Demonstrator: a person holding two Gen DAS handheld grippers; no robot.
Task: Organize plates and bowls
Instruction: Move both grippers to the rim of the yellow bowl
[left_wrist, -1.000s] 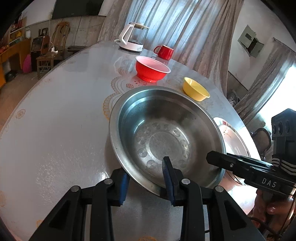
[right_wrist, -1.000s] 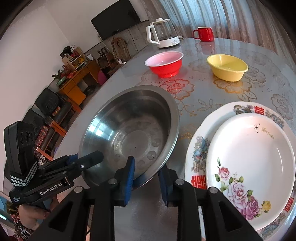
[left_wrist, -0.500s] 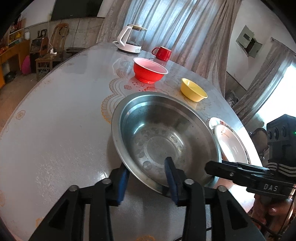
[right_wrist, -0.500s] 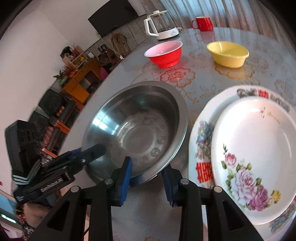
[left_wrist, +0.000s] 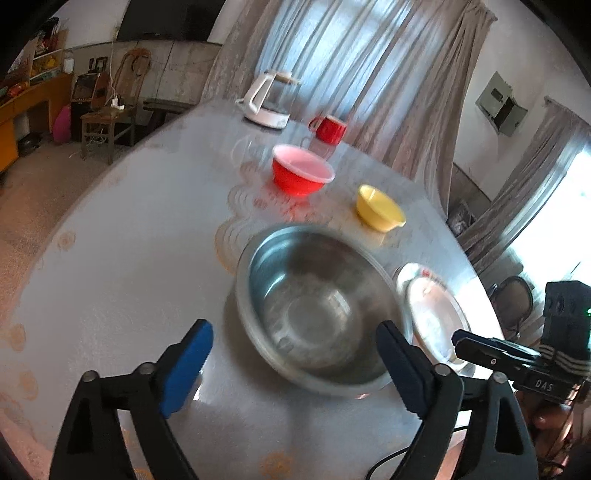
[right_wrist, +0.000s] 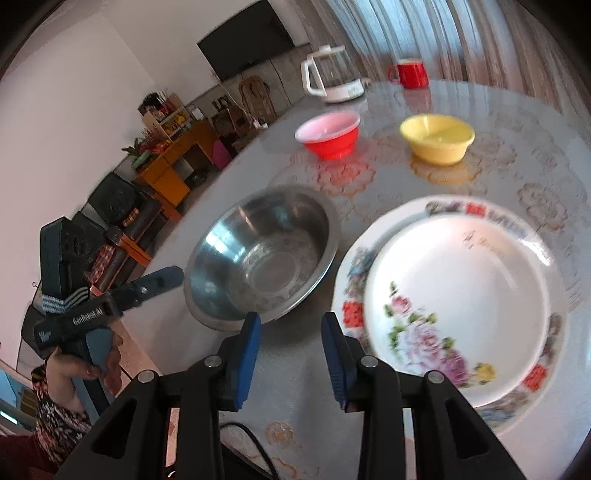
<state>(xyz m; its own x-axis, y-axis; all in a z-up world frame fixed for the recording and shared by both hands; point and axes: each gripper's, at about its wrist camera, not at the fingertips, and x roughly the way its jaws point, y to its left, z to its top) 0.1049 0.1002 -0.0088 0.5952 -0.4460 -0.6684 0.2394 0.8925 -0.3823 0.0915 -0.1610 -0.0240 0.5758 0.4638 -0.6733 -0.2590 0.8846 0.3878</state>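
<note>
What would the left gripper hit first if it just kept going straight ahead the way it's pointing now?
Most likely the near rim of the steel bowl. The left gripper is open and aimed at it; depth is unclear, so it might pass above the rim.

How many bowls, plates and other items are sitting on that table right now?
Bowls: 3, steel bowl, red bowl, yellow bowl
Plates: 2, stacked: small plate on large plate
Mugs: 1, red mug
Kettles: 1, kettle
Total: 7

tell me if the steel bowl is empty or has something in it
Empty. The steel bowl sits upright on the table, and both wrist views show only its bare metal bottom with a ring of embossed dimples.
</note>
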